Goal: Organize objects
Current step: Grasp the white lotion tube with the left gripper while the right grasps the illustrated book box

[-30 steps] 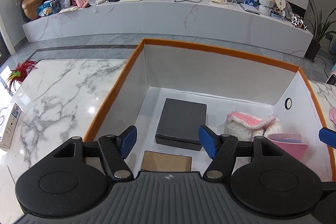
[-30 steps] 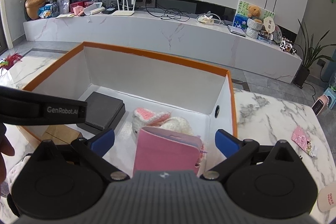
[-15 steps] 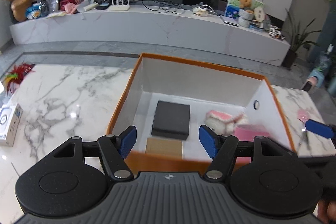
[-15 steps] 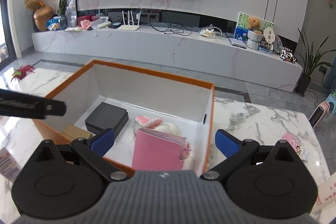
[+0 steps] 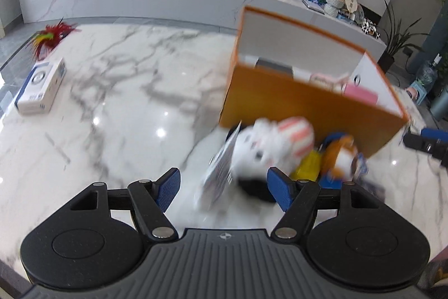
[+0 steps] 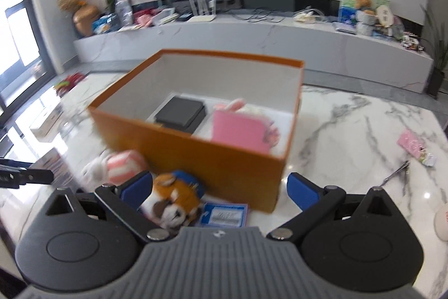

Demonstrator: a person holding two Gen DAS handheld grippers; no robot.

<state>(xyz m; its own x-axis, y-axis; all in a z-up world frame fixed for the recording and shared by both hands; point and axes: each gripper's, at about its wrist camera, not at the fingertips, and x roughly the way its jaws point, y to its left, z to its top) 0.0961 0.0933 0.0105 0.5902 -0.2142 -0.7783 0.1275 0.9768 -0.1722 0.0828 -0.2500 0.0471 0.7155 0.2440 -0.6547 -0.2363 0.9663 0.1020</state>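
Observation:
An orange box (image 6: 196, 150) (image 5: 302, 105) stands on the marble table and holds a black case (image 6: 180, 114), a pink wallet (image 6: 240, 131) and a knitted pink-white item (image 6: 238, 104). In front of it lie a white plush with pink stripes (image 5: 268, 147) (image 6: 117, 164), an orange-brown plush (image 6: 173, 201) (image 5: 338, 159), a yellow item (image 5: 308, 167) and a blue card (image 6: 224, 215). My left gripper (image 5: 224, 187) is open and empty, just before the white plush. My right gripper (image 6: 221, 187) is open and empty over the orange plush and card.
A white carton (image 5: 39, 88) and a red feather toy (image 5: 53, 32) lie at the table's left. A pink packet (image 6: 411, 143), a small metal tool (image 6: 394, 173) and a white object (image 6: 442, 220) lie on the right. A long TV bench (image 6: 252, 41) stands behind.
Both grippers have pulled back out of the box toward the table's near edge and dropped lower. The plush toys in front of the box have come into view. Both stay open.

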